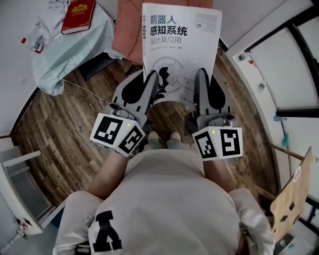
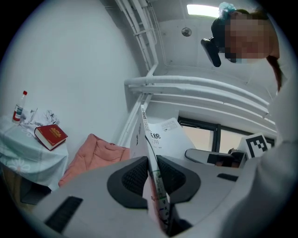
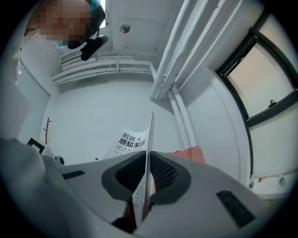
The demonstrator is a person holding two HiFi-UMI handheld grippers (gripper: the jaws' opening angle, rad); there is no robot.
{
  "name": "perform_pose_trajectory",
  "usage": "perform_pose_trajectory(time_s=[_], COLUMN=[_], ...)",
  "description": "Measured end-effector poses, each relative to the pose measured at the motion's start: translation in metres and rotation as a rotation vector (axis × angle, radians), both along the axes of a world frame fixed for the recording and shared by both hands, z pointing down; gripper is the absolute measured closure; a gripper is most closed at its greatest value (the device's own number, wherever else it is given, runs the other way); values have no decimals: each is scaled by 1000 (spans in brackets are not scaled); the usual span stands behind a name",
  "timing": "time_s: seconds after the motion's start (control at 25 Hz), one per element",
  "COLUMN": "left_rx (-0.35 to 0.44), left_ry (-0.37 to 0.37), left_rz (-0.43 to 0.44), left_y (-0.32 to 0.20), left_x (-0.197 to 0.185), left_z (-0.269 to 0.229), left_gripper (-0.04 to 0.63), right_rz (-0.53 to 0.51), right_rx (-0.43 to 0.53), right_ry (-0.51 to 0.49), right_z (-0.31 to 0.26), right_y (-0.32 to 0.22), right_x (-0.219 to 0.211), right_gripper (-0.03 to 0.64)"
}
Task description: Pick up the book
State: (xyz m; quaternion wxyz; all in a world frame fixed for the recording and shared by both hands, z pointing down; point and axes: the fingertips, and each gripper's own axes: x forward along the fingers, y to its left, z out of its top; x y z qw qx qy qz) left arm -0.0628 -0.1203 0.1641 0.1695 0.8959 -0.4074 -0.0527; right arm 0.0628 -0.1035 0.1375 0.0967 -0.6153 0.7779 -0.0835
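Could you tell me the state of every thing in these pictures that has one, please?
white book: held in the air, front cover facing the head camera, clamped at its near edge.
left gripper: jaws shut on the white book.
right gripper: jaws shut on the white book.
red book: closed, lying flat on the table.
pink blanket: bunched up.
bottle: upright, capped.

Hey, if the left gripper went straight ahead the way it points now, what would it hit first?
Beyond the white paperback book that the left gripper clamps, probably the pink folded quilt low ahead, or the white metal post beside it; depth is unclear.
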Motion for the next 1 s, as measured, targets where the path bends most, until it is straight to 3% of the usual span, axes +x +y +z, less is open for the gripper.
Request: perform_pose_trajectory(time_s=[1.0], left_rx=[-2], left_ry=[12], left_rz=[36], left_y=[-2], left_x=[-2], left_z=[0], left_gripper=[540], right_rz=[38], right_rx=[13], right_ry=[10], right_z=[-3], right_y=[5], right_x=[-3], right_gripper=[571])
